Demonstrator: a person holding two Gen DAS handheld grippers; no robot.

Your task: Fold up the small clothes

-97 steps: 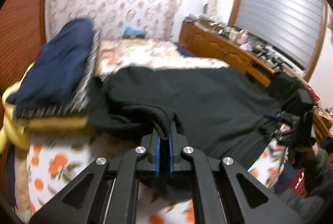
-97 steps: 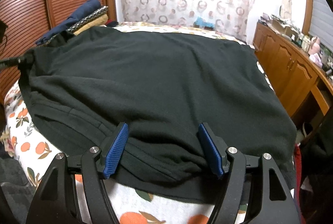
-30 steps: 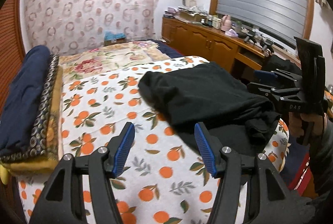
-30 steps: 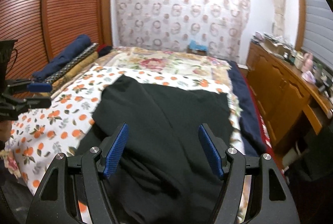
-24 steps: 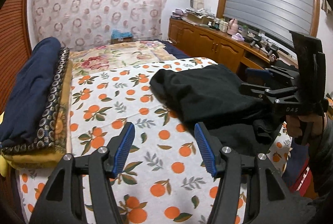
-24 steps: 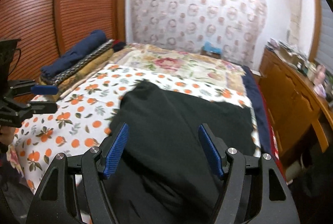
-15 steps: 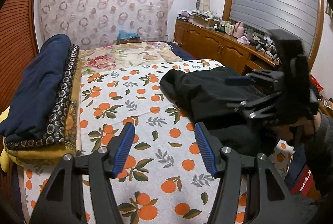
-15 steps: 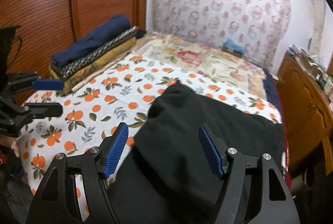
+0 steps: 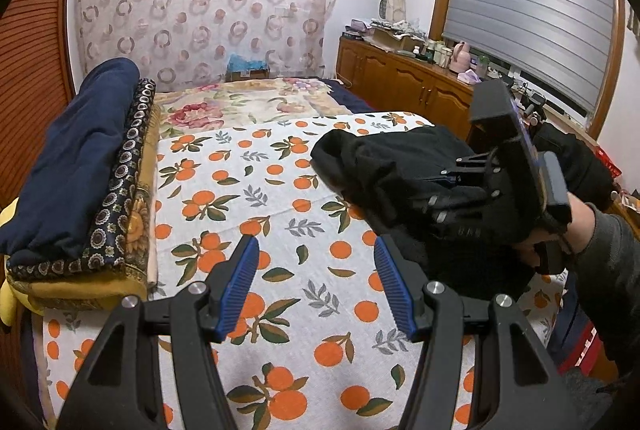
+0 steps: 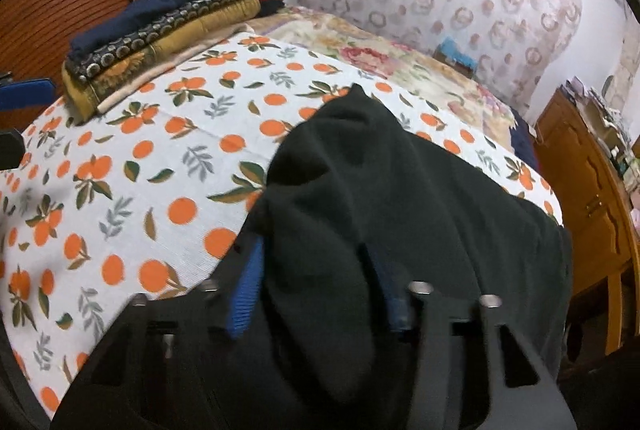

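The black garment (image 10: 420,214) is found bunched in a loose heap at the bed's right edge, on the orange-print sheet (image 9: 256,198). The right gripper (image 10: 316,286) has just been closing, with a thick fold between its fingers; firm contact cannot be confirmed through the blur. Several layers may be caught, so the fold could be dragged askew or slip off the edge. The left gripper (image 9: 316,286) is held spread and empty over the sheet, well apart from the stacked bedding (image 9: 80,166).
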